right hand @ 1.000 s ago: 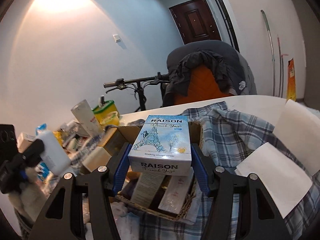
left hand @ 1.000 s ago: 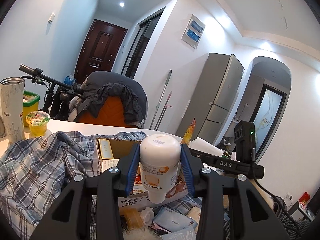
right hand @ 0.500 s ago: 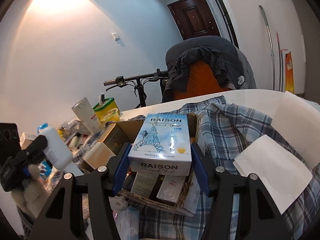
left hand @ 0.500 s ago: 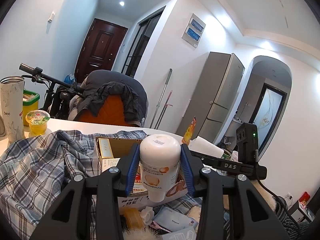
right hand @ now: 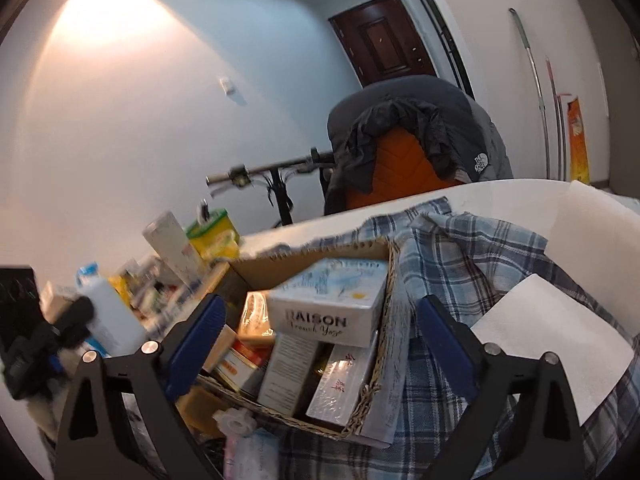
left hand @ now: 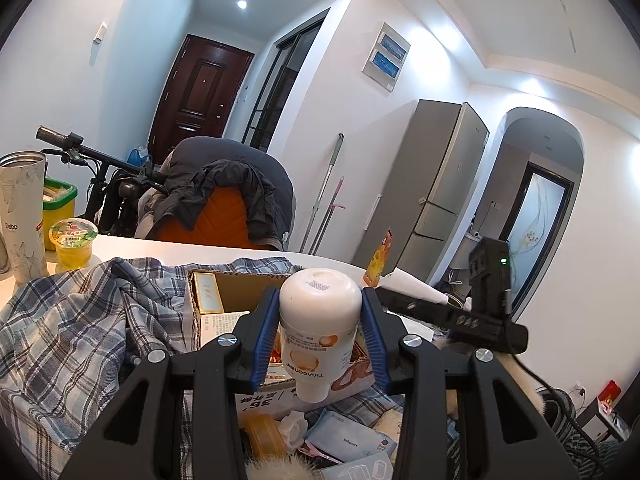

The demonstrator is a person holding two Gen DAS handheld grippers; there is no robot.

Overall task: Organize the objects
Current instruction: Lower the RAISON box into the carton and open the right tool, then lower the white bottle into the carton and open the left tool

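White table (left hand: 208,246) (round-edged) under plaid shirt (left hand: 72,332), jelly cup (left hand: 73,244).

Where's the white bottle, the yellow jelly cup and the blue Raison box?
white bottle (left hand: 319,320): left wrist view, on its body.
yellow jelly cup (left hand: 73,244): left wrist view, on its side.
blue Raison box (right hand: 332,300): right wrist view, on its top.

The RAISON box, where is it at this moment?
In the right wrist view the RAISON box lies in the cardboard box, atop other packets, between the opening jaws of the right hand-held gripper.
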